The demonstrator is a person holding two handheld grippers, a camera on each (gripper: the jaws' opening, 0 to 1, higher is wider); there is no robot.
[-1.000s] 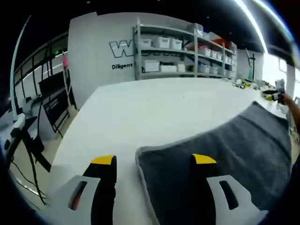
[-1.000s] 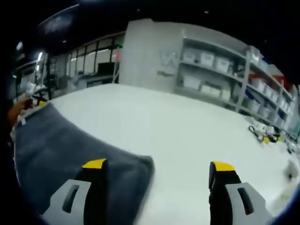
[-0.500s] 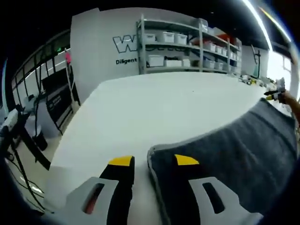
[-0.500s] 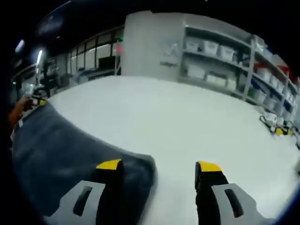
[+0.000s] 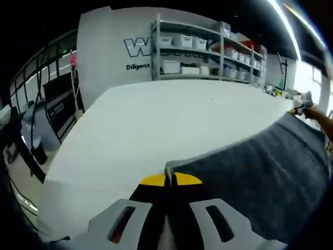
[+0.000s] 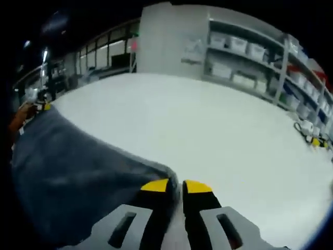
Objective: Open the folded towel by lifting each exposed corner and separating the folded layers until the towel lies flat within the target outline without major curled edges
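Both tongs point(image 5: 170, 179) point(image 6: 176, 186) have closed on towel point(image 5: 260, 172) corners, towel stretching between.

Both views sit low and close over the white table point(image 5: 156, 125), facing the shelving point(image 6: 250, 57) wall from opposite towel point(image 5: 260, 172) corners

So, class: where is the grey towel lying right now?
The grey towel lies on the white table. It fills the lower right of the left gripper view and the lower left of the right gripper view, with a corner at each claw.
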